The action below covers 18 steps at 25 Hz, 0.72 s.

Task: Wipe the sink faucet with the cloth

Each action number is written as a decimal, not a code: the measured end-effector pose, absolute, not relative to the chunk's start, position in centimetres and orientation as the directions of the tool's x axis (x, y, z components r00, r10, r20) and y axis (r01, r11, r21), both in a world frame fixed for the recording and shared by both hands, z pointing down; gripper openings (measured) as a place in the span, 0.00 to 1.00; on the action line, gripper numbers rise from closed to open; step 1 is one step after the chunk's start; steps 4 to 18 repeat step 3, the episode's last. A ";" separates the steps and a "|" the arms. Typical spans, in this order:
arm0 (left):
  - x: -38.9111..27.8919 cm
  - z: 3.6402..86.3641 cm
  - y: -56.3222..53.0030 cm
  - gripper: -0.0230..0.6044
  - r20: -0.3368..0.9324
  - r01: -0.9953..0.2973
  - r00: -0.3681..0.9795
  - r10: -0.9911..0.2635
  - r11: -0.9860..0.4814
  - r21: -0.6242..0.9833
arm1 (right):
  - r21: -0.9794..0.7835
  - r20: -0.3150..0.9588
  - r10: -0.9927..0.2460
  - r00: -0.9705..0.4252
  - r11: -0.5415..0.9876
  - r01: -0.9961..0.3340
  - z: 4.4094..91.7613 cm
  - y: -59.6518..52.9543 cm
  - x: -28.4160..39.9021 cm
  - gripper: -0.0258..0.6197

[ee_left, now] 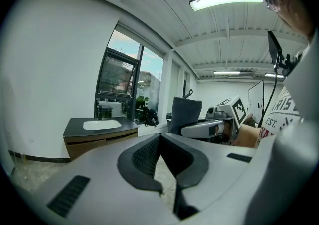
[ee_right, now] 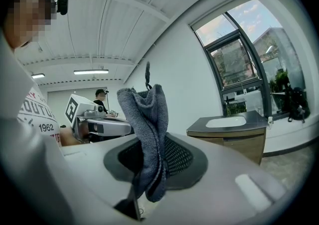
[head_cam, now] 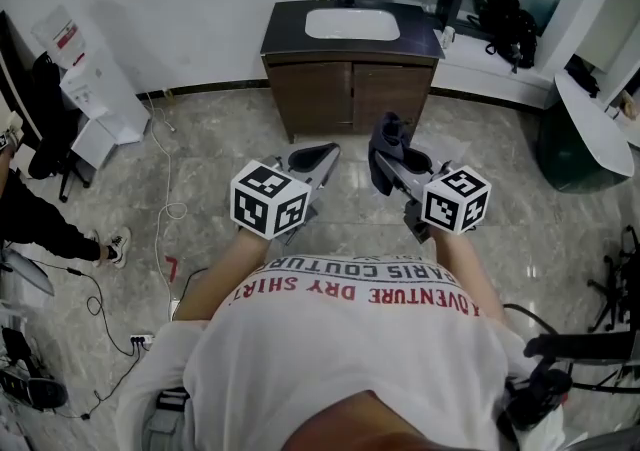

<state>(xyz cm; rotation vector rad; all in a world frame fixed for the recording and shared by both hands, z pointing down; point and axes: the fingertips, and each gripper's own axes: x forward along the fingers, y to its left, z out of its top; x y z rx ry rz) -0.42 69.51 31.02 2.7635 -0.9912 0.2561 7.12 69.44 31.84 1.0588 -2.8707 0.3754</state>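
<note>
Right tongs (ee_right: 152,141) pinching dark grey terry cloth (ee_right: 145,114), left tongs (ee_left: 159,137) pressed together, empty, white sink (head_cam: 352,24) in dark-topped wooden bench (head_cam: 290,37) beyond

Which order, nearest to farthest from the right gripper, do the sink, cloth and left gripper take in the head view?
1. cloth, clamped in the right gripper.
2. left gripper, beside it, to its left.
3. sink, ahead, atop the cabinet by the wall.
</note>
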 end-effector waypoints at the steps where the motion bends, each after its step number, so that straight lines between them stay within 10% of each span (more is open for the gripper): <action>1: -0.6 30.9 69.6 0.04 0.227 -0.641 0.761 -0.607 -0.758 0.124 | -0.206 0.139 -0.631 -0.763 0.735 -0.646 31.7 69.5 6.9 0.16; 18: -0.9 30.5 69.7 0.04 0.228 -0.640 0.762 -0.606 -0.759 0.124 | -0.204 0.140 -0.629 -0.765 0.737 -0.644 31.3 69.6 6.5 0.16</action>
